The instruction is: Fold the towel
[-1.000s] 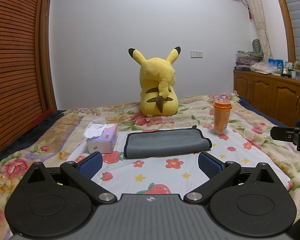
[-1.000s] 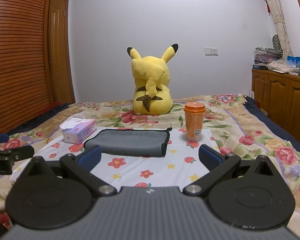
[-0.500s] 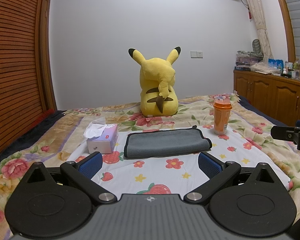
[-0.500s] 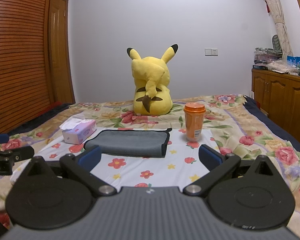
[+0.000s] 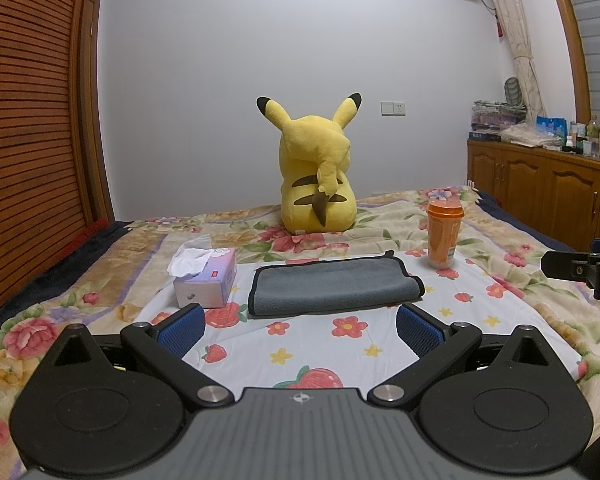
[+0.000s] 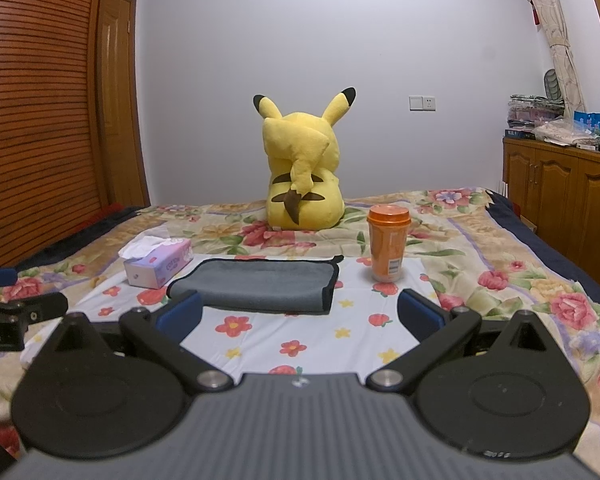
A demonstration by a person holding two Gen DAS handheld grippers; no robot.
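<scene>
A grey towel [image 5: 332, 286] with a dark border lies folded flat on the white flowered cloth [image 5: 320, 344] on the bed; it also shows in the right wrist view [image 6: 260, 284]. My left gripper [image 5: 300, 330] is open and empty, a little short of the towel's near edge. My right gripper [image 6: 300, 316] is open and empty, also just short of the towel. Each gripper shows at the edge of the other's view, the right one in the left wrist view [image 5: 580, 268], the left one in the right wrist view [image 6: 16, 316].
A tissue box [image 5: 208, 276] stands left of the towel. An orange lidded cup [image 5: 443, 236] stands to its right. A yellow plush toy [image 5: 318, 184] sits behind. Wooden cabinets [image 5: 548, 196] line the right wall, and a slatted wooden wall [image 5: 28, 120] is on the left.
</scene>
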